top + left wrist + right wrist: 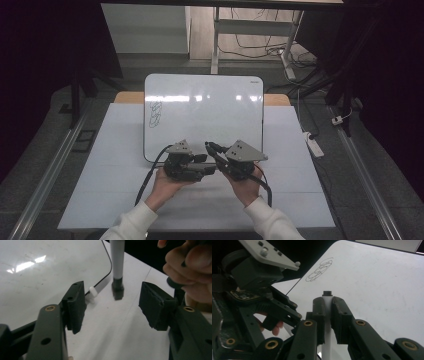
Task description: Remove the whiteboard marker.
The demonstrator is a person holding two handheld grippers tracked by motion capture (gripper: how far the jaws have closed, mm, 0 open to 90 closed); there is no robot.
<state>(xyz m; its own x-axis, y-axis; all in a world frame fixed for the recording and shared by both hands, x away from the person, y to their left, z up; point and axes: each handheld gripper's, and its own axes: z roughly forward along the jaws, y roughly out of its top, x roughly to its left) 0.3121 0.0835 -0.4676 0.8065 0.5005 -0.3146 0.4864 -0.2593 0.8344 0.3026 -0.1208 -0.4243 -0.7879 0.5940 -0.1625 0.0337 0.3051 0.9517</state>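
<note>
A whiteboard (pixel 210 110) lies on the white-covered table, with a black scribble (pixel 155 114) near its left edge. My right gripper (pixel 327 307) is shut on a white marker (pixel 327 296), whose black end pokes out past the pads. In the high view this gripper (pixel 209 146) points up and left over the board's near edge. My left gripper (pixel 113 302) is open, its jaws wide apart and touching nothing. The marker (pixel 117 262) comes down between and beyond them, its black end (pixel 117 290) just above the table. From above, the left gripper (pixel 212 169) points right, toward the right one.
The white table cover (pixel 125 165) stretches well to either side of the hands. A person's hand (pixel 190 267) holds the right gripper close by. On the floor to the right lies a power strip (pixel 314 145), and desk legs and cables (pixel 260 47) stand behind the table.
</note>
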